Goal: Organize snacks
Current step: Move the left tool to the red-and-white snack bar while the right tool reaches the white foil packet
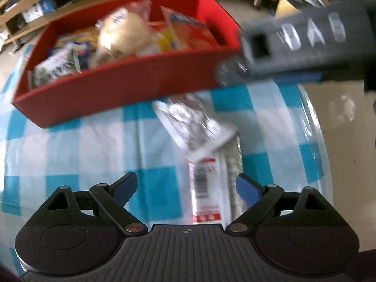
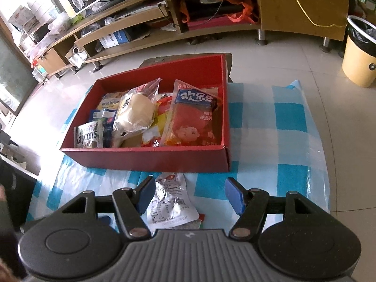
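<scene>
A red cardboard box [image 2: 145,157] stands on the blue-and-white checked cloth [image 2: 282,141], holding several snack packets, among them a bread roll in clear wrap [image 2: 136,112] and an orange pouch [image 2: 192,119]. In front of the box a silver-white packet [image 2: 171,202] lies flat between the fingers of my right gripper [image 2: 190,196], close to its left pad; the pads do not press on it. In the blurred left wrist view, my left gripper [image 1: 186,189] stands wide open over a long white packet with a red label [image 1: 209,188], which lies partly under the silver packet [image 1: 192,122].
The right gripper's grey housing [image 1: 293,40] crosses the upper right of the left wrist view, beside the red box [image 1: 117,89]. The table's curved edge [image 2: 326,164] runs on the right. Beyond are tiled floor, a yellow bin [image 2: 357,54] and a low wooden bench [image 2: 164,23].
</scene>
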`<action>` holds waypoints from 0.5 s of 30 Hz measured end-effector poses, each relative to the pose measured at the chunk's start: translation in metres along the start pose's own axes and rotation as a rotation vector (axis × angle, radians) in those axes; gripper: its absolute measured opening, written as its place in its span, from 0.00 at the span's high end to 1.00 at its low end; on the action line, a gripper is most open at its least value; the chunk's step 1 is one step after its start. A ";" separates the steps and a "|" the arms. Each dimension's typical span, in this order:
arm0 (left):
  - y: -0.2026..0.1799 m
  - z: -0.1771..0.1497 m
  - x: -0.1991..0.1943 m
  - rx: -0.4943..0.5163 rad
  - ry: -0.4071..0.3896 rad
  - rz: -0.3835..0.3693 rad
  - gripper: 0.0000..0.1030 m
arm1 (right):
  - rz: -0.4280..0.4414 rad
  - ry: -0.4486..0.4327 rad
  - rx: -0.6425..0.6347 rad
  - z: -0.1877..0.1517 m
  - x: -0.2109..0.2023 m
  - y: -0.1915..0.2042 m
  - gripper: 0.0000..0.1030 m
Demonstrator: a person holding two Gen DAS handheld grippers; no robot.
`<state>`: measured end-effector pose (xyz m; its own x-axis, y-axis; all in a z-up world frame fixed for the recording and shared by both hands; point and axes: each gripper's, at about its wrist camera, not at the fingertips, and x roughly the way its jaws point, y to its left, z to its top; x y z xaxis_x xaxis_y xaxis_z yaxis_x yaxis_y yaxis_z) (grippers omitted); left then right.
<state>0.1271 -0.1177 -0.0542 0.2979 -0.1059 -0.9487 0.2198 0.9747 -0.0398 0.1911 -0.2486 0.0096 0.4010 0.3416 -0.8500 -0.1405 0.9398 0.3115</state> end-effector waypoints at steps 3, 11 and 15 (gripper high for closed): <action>-0.006 0.002 0.011 -0.021 0.027 -0.014 0.07 | 0.000 0.009 -0.009 -0.001 0.004 0.001 0.38; -0.019 -0.005 0.020 0.031 0.012 0.029 0.13 | -0.010 0.024 -0.004 0.002 0.011 -0.002 0.37; -0.015 -0.015 0.012 0.046 0.013 0.046 0.34 | -0.010 0.035 -0.021 0.004 0.016 0.007 0.37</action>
<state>0.1134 -0.1311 -0.0697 0.2963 -0.0585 -0.9533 0.2491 0.9683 0.0180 0.1996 -0.2367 0.0000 0.3708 0.3316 -0.8675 -0.1554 0.9431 0.2941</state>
